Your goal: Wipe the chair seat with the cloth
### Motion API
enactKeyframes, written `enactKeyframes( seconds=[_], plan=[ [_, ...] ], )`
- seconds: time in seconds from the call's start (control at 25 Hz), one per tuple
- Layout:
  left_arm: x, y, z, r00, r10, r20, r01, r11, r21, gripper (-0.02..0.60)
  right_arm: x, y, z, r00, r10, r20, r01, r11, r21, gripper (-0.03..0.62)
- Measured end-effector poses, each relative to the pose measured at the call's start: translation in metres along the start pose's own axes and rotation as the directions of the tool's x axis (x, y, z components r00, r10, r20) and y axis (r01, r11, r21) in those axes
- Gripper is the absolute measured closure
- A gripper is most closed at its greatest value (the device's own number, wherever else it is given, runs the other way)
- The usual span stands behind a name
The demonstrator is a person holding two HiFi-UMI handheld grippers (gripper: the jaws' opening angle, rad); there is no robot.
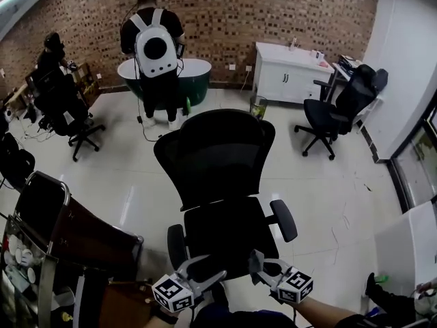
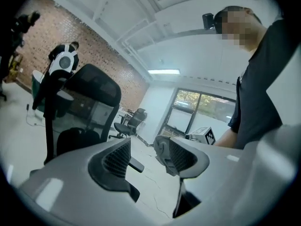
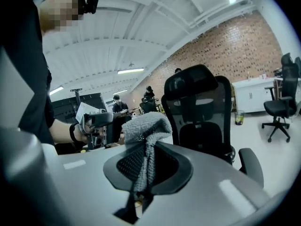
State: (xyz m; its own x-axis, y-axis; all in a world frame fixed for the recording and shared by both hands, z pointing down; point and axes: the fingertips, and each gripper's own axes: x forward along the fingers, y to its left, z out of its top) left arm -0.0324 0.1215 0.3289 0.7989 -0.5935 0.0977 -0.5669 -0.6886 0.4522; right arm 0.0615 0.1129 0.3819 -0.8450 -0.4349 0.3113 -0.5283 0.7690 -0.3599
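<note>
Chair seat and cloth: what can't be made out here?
- Chair seat front edge: head view, covered by the left gripper and right gripper.
- Dirt on it: head view, surface too dark.
- Cloth lower end: right gripper view, sunk between the fingers.

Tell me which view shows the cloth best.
The right gripper view: the grey cloth sits front and centre, clamped in the right gripper. The head view shows that gripper by the chair, but no cloth can be made out. The left gripper view shows no cloth.
</note>
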Motion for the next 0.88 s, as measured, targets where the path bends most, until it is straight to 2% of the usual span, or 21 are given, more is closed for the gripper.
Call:
enactKeyframes(
  seconds=[0.12,0.28,0.4,0.56,0.6,0.72,0.88],
  plan=[
    [-0.013,-0.036,0.0,0.999,0.01,0.033,-0.012,0.998,0.059,0.311,-0.026,0.028,0.007,0.998,0.049,0.035,-0.046,0.996,-0.075,0.563],
    [-0.017,-0.092,-0.006,0.996,0.048,0.081,-0.054,0.995,0.078,0.31,-0.072,0.058,0.01,0.986,0.128,0.102,-0.118,0.988,-0.098,0.563],
    [-0.022,-0.136,-0.013,0.988,0.089,0.129,-0.101,0.991,0.088,0.365,-0.115,0.085,0.009,0.969,0.2,0.147,-0.186,0.977,-0.107,0.563],
    [-0.026,-0.191,-0.03,0.981,0.111,0.161,-0.13,0.985,0.114,0.368,-0.17,0.114,0.005,0.948,0.262,0.182,-0.237,0.96,-0.151,0.563],
    [-0.025,-0.207,-0.036,0.983,0.103,0.153,-0.121,0.986,0.115,0.363,-0.184,0.117,0.003,0.944,0.268,0.19,-0.24,0.958,-0.155,0.563],
    [-0.025,-0.246,-0.047,0.989,0.082,0.121,-0.096,0.988,0.12,0.28,-0.217,0.127,-0.001,0.94,0.275,0.201,-0.245,0.956,-0.16,0.563],
    [-0.037,-0.277,-0.045,0.982,0.121,0.146,-0.142,0.979,0.143,0.276,-0.243,0.142,-0.004,0.939,0.275,0.208,-0.243,0.956,-0.168,0.563]
  ],
)
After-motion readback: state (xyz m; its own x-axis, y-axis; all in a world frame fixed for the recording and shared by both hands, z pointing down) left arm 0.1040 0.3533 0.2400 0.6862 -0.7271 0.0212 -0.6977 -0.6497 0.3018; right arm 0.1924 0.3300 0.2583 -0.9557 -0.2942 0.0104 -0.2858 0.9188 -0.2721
